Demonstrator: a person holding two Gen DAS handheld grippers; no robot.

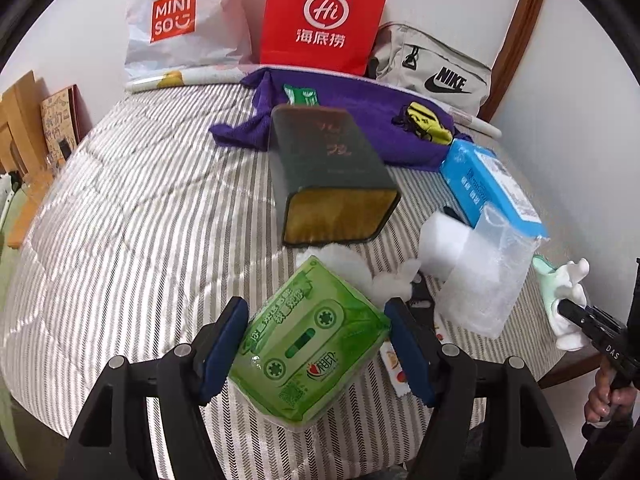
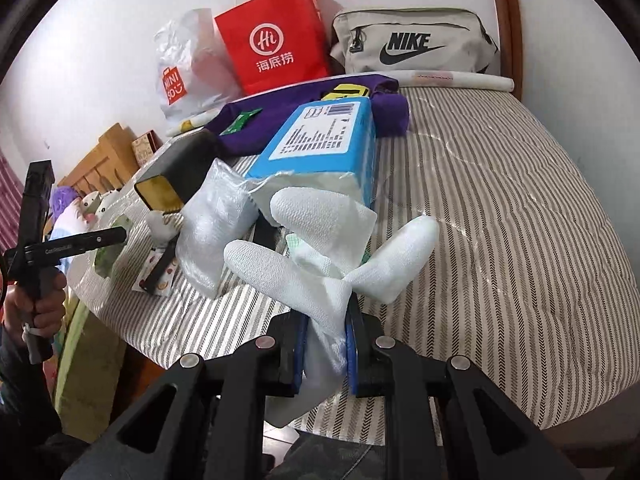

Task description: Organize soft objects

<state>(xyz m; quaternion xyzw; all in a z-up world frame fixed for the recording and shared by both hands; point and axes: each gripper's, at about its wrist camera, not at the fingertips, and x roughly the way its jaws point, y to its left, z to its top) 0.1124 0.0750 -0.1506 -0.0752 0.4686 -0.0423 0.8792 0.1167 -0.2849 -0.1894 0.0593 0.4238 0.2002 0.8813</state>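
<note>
The left gripper [image 1: 316, 344] was clamped on a soft green plastic tissue pack printed with a cassette [image 1: 310, 350], its blue-padded fingers [image 1: 224, 346] pressing both sides and holding it above the striped grey-and-white quilted bedspread [image 1: 132, 216]. The right gripper [image 2: 325, 350] was closed tight on a white knitted glove [image 2: 320, 264], whose fingers splayed upward in front of the camera. Just beyond the tissue pack lay white cotton fluff [image 1: 384, 276] and, behind that, a dark green rectangular tin with a gold end [image 1: 332, 172] lying on its side. To the right of the tin sat a roll of clear bubble wrap [image 1: 476, 272] touching a blue cardboard tissue box [image 1: 488, 184]. Behind the tin spread a purple cloth garment [image 1: 360, 112], and further back stood a red paper shopping bag [image 1: 324, 20], a white plastic Miniso bag [image 1: 180, 20] and a beige Nike pouch [image 1: 432, 64].
</note>
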